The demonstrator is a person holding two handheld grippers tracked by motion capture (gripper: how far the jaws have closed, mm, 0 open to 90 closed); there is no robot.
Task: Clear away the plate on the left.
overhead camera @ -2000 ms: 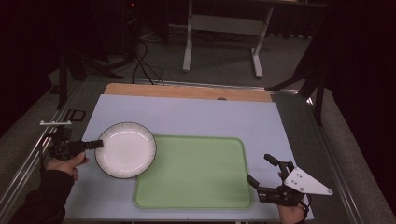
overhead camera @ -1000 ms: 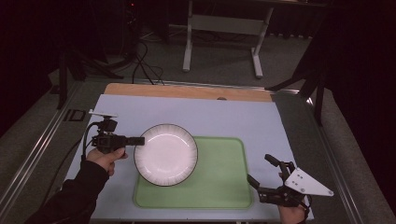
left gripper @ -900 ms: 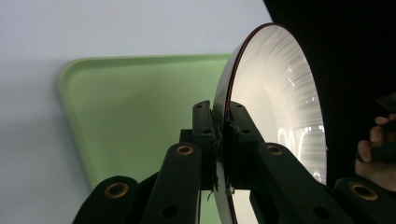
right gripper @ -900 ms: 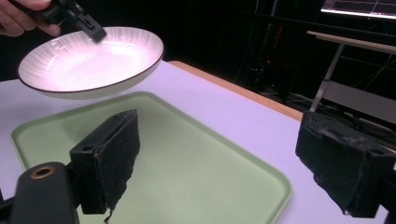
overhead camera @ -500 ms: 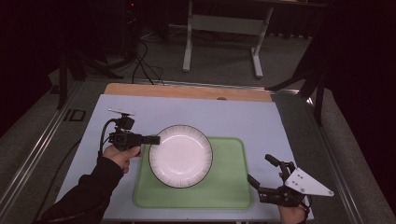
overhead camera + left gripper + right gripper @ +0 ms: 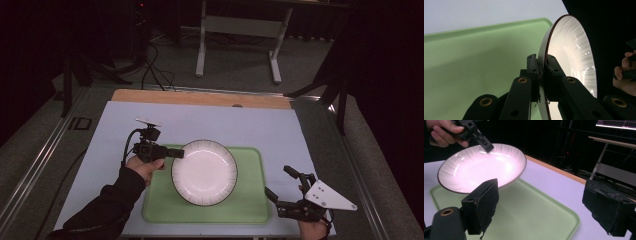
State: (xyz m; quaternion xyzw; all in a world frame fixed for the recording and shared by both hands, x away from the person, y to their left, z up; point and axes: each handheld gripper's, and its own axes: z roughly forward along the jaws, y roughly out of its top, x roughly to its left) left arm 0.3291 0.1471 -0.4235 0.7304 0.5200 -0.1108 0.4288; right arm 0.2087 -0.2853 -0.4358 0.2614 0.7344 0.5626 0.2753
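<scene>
Left gripper view shows your left gripper (image 6: 541, 75) clamped on 1 rim point of the plate (image 6: 571, 55), which may pivot onto the tray (image 6: 474, 62); right gripper (image 6: 544, 207) jaws stand apart.

I'm working in a dark lab or studio. A mat-covered table (image 6: 210, 120) sits between metal rails (image 6: 35, 165). Cables (image 6: 150, 65) trail across grey carpet beneath a bench frame (image 6: 240, 30)
</scene>
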